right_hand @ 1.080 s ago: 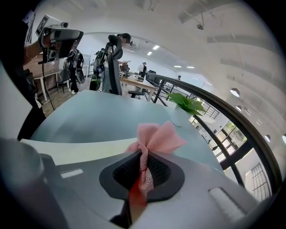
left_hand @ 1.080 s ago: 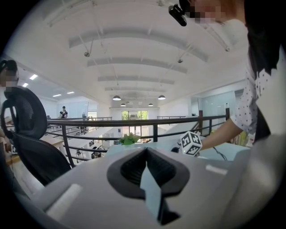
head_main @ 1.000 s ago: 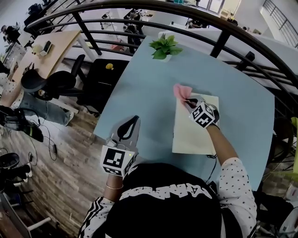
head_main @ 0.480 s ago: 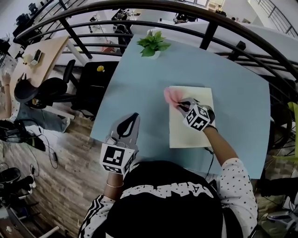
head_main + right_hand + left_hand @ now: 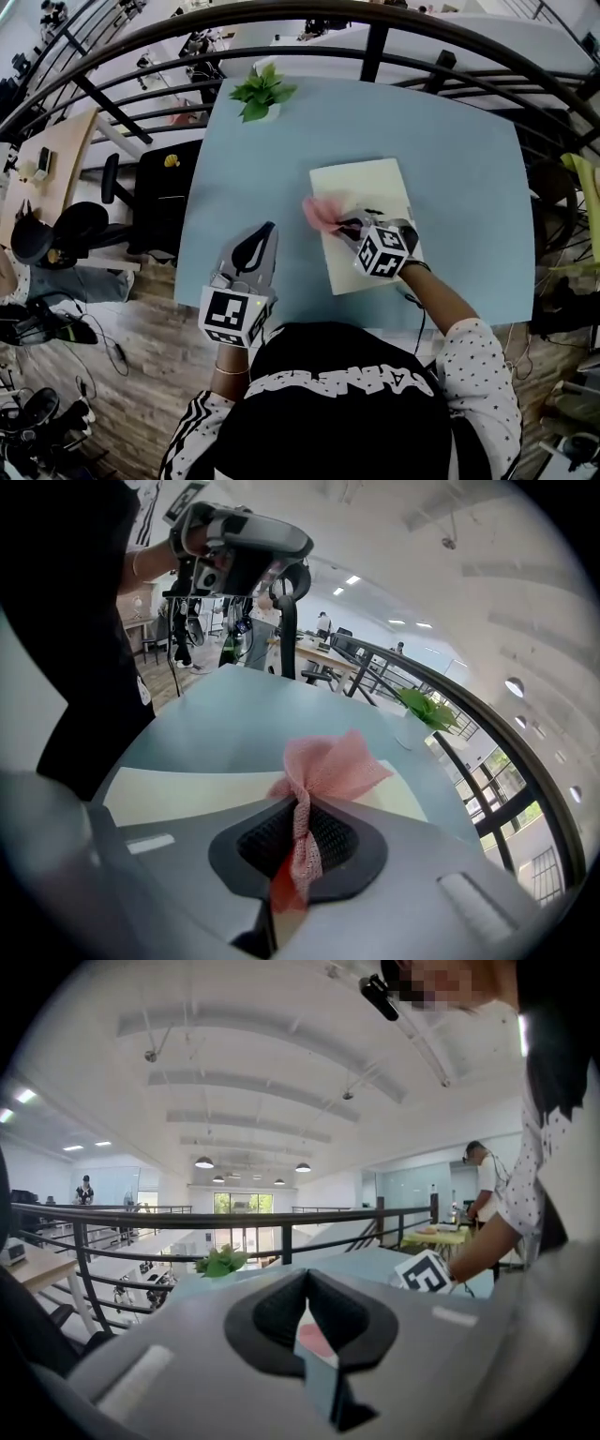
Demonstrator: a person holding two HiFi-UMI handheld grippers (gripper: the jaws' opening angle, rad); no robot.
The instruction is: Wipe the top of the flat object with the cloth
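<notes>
A cream flat board (image 5: 370, 202) lies on the blue table (image 5: 450, 141). My right gripper (image 5: 349, 225) is shut on a pink mesh cloth (image 5: 322, 215), which rests at the board's left edge, about halfway along it. In the right gripper view the cloth (image 5: 328, 766) fans out ahead of the jaws over the board (image 5: 178, 794), with a twisted strand pinched between them. My left gripper (image 5: 265, 234) hovers over the table's near left part, left of the board, jaws shut on nothing. In its own view the left gripper (image 5: 307, 1302) points towards the cloth.
A small potted plant (image 5: 260, 92) stands at the table's far left corner. A dark metal railing (image 5: 375, 47) curves behind the table. Black office chairs (image 5: 150, 187) stand on the wooden floor to the left. A cable hangs off the near edge (image 5: 419, 314).
My right gripper has dragged the cloth from the board's far left corner towards me along its left edge. The left gripper has stayed where it was.
</notes>
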